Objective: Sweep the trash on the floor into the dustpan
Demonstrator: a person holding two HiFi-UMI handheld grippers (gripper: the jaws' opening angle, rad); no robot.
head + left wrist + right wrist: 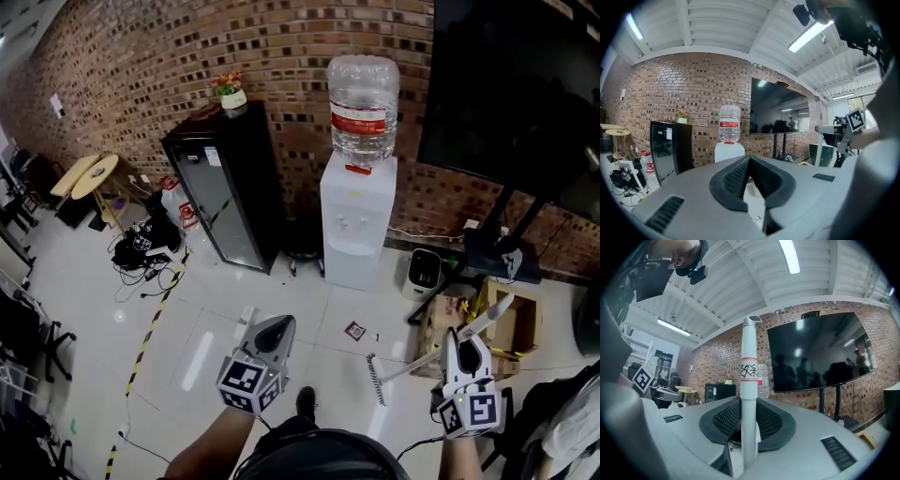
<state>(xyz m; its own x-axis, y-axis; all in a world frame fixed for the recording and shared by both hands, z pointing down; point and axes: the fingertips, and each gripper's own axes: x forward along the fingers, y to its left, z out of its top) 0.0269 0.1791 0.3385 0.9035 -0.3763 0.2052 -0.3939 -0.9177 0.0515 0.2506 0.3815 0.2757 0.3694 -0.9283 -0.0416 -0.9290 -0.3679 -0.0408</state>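
My right gripper (pixel 466 341) is shut on the white handle of a broom (pixel 418 362); its comb-like head (pixel 376 379) rests on the white floor to the left of the gripper. The handle (pixel 749 394) stands upright between the jaws in the right gripper view. A small dark scrap of trash (pixel 354 330) lies on the tiles just beyond the broom head, with a tiny bit (pixel 377 336) beside it. My left gripper (pixel 278 329) hovers left of the scrap. Its jaws (pixel 749 161) are shut with nothing in them. I can make out no dustpan.
A white water dispenser (pixel 356 220) and a black cabinet (pixel 220 192) stand against the brick wall. A TV stand (pixel 506 253), a small white appliance (pixel 424 272) and a cardboard box (pixel 514 323) crowd the right. Cables (pixel 141 253) and striped tape (pixel 155 319) lie left.
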